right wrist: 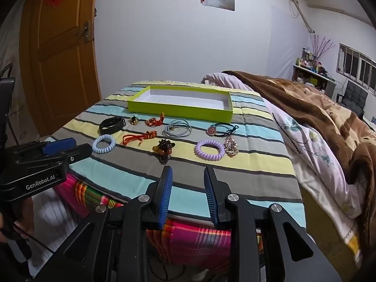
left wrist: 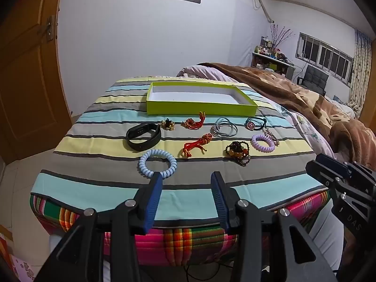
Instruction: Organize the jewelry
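Green tray (left wrist: 199, 109) sat empty at the far end of the striped cloth (left wrist: 94, 171); all jewelry lay loose on the cloth in front of it. Just before the tray's front wall: black wristband (left wrist: 143, 136), small gold-black charm (left wrist: 168, 124), red knot (left wrist: 193, 122), grey cord loops (left wrist: 223, 127), dark hair tie with pink bead (right wrist: 222, 128). Nearer than those: blue coil band (left wrist: 157, 163), second red knot (left wrist: 197, 144), amber bead bracelet (left wrist: 237, 152), purple coil band (right wrist: 209, 150), and a silvery pendant (right wrist: 231, 146), probably rhinestone, too small to tell. Left gripper (left wrist: 186, 181) hovered off the cloth's near edge, jaws wide, nothing between them, its left finger overlapping the blue coil band in view. Right gripper (right wrist: 188, 176) likewise, jaws wide and empty, well short of the tray.
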{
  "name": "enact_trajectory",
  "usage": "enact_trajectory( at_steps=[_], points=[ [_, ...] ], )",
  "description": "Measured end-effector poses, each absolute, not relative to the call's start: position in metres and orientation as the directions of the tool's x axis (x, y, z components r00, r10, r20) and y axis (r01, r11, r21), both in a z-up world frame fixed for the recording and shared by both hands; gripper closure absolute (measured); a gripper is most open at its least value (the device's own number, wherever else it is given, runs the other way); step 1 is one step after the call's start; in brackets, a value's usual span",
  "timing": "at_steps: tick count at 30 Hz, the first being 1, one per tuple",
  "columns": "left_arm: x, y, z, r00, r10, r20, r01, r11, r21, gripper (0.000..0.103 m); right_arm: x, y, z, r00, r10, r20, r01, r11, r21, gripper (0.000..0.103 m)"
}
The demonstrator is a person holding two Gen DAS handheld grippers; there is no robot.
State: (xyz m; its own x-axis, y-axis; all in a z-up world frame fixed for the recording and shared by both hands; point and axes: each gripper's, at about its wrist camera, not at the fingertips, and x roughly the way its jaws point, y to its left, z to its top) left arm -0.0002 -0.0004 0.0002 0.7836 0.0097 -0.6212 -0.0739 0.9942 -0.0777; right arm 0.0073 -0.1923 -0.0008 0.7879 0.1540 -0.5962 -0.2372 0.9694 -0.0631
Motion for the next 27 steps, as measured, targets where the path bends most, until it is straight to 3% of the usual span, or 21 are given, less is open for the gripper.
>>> enact_trajectory(
  at_steps=[27],
  points=[
    [-0.004, 0.004, 0.007, 0.799, 0.011, -0.601, -0.08, 0.993, -0.088, 0.058, 0.009, -0.196, 0.006, 0.796, 0.15, -0.586, -0.227, 0.972, -0.06, 0.074]
  ],
)
